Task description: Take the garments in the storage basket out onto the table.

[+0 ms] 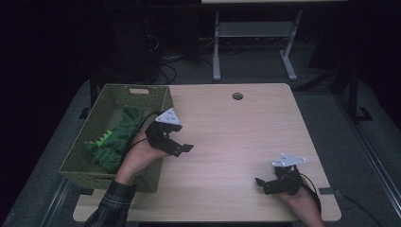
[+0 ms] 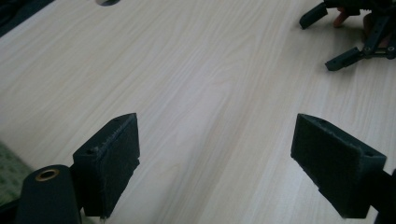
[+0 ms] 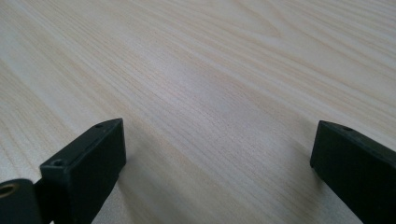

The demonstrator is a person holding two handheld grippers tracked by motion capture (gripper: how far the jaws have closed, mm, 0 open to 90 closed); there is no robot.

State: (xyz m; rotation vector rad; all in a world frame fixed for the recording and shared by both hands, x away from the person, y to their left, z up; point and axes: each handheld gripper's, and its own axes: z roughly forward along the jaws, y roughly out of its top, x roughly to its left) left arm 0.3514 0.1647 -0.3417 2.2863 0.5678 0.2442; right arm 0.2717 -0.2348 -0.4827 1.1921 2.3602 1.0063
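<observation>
A green plush toy (image 1: 113, 140) with a lighter jagged crest lies inside a green woven basket (image 1: 100, 101) at the table's left edge. Beside the basket's right wall my left gripper (image 1: 182, 149) is open over the bare wood, nothing between its jaws. In the left gripper view its gap (image 2: 215, 158) frames plain tabletop, and the right gripper (image 2: 348, 32) shows far off at the upper right. My right gripper (image 1: 261, 184) rests near the front right of the table, open and holding nothing. Bare wood lies in its gap (image 3: 217, 168) in the right gripper view.
The light wooden table (image 1: 236, 137) has a round cable hole (image 1: 237, 96) near its far edge. Behind the table stand the white legs of another desk (image 1: 216, 52) with cables on the dark floor. A plaid sleeve (image 1: 111, 205) comes in at the bottom left.
</observation>
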